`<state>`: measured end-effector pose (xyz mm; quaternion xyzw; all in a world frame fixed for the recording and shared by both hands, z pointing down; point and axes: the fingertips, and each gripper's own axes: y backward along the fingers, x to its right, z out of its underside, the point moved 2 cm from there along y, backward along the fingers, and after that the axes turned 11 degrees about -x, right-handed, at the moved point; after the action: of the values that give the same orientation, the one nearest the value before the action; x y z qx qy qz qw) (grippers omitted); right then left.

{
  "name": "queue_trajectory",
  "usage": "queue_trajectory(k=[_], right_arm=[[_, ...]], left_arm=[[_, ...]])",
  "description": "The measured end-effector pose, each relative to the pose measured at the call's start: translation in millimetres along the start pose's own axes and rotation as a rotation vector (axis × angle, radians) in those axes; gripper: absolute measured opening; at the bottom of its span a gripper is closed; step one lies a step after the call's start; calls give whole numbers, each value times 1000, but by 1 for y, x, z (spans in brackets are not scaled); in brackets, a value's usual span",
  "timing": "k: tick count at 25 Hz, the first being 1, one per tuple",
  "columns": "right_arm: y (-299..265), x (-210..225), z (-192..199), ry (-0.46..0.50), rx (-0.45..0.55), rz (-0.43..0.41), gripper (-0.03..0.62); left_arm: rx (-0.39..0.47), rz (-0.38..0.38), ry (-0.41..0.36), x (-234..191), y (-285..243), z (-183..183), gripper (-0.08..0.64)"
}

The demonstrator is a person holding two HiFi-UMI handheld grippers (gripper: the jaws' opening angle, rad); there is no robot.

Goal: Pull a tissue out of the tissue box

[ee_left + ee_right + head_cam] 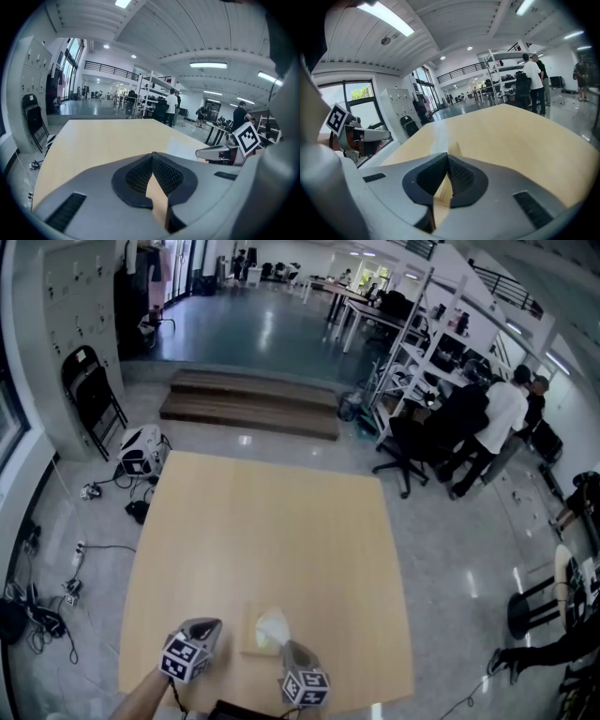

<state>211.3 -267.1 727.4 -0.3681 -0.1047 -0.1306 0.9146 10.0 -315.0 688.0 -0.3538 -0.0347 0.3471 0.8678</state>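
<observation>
- Tissue box (pixel 251 643) sits near the table's (pixel 262 521) front edge, with a white tissue (pixel 273 623) sticking up from it.
- Right gripper (pixel 287 646) is pinched together on the tissue.
- Left gripper (pixel 214 624) is closed and empty, just beside the tissue box.

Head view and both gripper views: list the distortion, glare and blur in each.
Head view: fisheye bends the shelves near the edges; daylight glares on the glossy floor; the tissue shows bright white.
Left gripper view: round black vignette, ceiling beams bow into arcs, lamp glows.
Right gripper view: same vignette, strip light blown out, window washed pale.
</observation>
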Motion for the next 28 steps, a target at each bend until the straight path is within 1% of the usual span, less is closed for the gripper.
queue_trajectory(k=[3, 10, 20, 28], right_arm=[[3, -4, -9, 20, 25, 1, 3], [11, -14, -37, 64, 83, -7, 3], [29, -27, -68, 111, 152, -5, 3], [60, -34, -101, 126, 257, 6, 3]], left_arm=[[19, -5, 2, -1, 2, -2, 8], [28, 0, -6, 0, 6, -3, 8], [51, -20, 3, -5, 17, 1, 8], [72, -26, 3, -1, 28, 5, 8]])
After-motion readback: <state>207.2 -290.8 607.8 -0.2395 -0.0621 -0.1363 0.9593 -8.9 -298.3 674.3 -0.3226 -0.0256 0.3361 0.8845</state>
